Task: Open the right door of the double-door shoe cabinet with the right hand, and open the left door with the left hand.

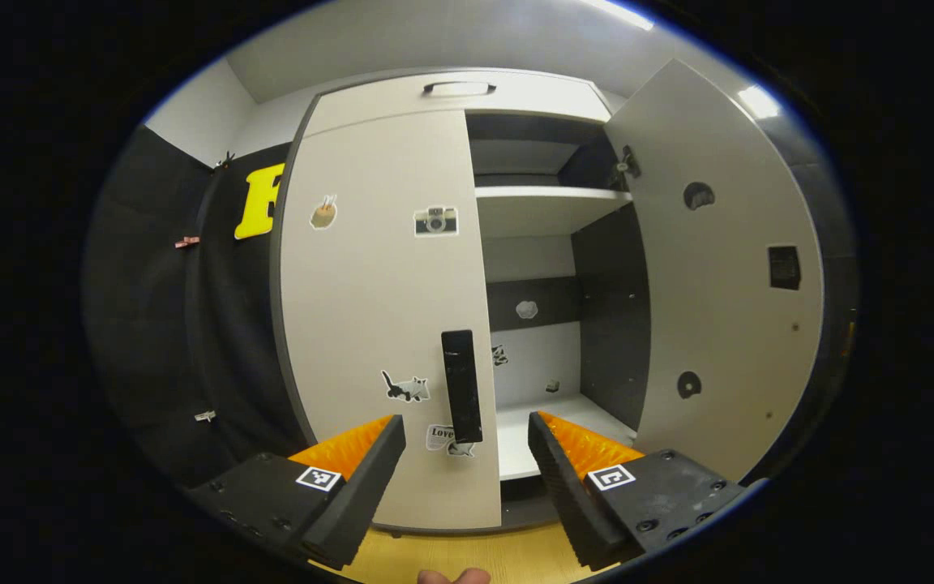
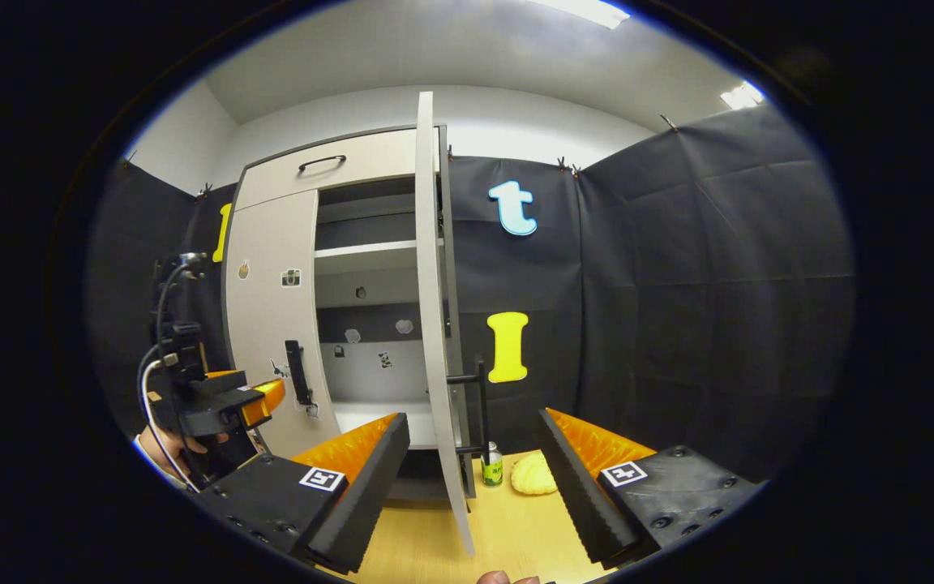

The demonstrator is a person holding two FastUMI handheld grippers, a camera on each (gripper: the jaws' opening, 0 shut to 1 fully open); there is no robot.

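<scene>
The shoe cabinet's left door [image 1: 386, 324] is closed, with stickers on it and a black vertical handle [image 1: 462, 385] near its inner edge. My left gripper [image 1: 467, 462] is open just short of that handle, which stands in line with the gap between the fingers. The right door [image 1: 718, 284] is swung wide open. In the right gripper view that right door [image 2: 433, 324] is edge-on with its bar handle [image 2: 479, 405] behind it. My right gripper [image 2: 471, 470] is open and empty, back from the door's edge. The left gripper [image 2: 264, 403] hovers near the left door's handle [image 2: 297, 373].
The cabinet has a white shelf [image 1: 548, 195] inside and a top drawer with a handle [image 1: 459, 87]. A small bottle [image 2: 492, 465] and a yellow lump [image 2: 533, 474] sit on the wooden surface [image 2: 516, 527] behind the open door. Black cloth walls stand on both sides.
</scene>
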